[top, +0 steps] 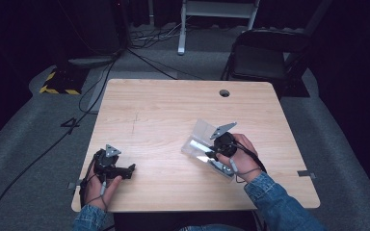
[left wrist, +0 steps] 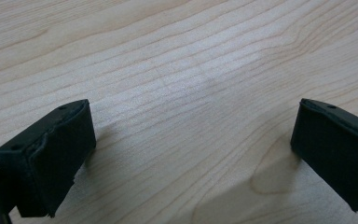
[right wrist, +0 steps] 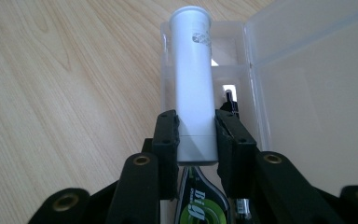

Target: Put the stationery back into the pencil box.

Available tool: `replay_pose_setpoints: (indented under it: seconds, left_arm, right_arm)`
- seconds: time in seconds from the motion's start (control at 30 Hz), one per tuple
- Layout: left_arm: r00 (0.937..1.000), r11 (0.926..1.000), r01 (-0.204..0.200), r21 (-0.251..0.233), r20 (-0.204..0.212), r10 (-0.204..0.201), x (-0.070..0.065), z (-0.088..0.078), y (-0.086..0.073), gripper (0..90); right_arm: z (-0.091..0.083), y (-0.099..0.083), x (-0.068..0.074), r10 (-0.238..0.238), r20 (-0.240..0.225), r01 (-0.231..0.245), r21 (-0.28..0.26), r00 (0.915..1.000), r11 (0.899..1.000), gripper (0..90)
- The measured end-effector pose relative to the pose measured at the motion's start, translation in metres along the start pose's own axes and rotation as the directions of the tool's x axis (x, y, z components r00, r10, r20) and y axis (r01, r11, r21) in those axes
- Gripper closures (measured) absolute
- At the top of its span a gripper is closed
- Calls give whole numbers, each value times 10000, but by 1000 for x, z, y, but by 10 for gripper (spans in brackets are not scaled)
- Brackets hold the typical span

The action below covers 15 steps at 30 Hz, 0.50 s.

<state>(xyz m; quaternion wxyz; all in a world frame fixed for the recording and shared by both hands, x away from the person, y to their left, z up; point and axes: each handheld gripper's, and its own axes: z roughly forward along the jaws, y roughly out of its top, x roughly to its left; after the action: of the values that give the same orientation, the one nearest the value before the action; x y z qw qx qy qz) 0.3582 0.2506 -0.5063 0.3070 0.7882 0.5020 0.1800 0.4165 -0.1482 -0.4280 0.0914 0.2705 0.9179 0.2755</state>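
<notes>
While the left gripper (top: 125, 171) rests low near the table's (top: 164, 115) front-left corner, its jaws stand wide apart over bare wood, grasping nothing. Right gripper (right wrist: 196, 140) sits at the table's right-centre, jaws clenched on the lower end of a white tube (right wrist: 193, 84). Tube lies lengthwise over a clear plastic case (right wrist: 228, 74), pointing away from the camera, rim end farthest. Case lid (right wrist: 317, 79) is swung open to the right in the right gripper view. Below the jaws, a green-and-black label (right wrist: 200, 205) and a dark pen-like item (right wrist: 230, 100) lie in the case. Folding chair (top: 265, 57) stands beyond the table.
</notes>
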Motion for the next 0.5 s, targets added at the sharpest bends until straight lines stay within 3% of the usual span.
replay_pose_setpoints:
  seconds: [0.5]
  left_arm:
    - [10000, 10000, 12, -2, 8, -12, 0, 0, 0, 2]
  right_arm:
    - [8, -12, -5, 302, -129, -296, 466, 9995, 9985, 718]
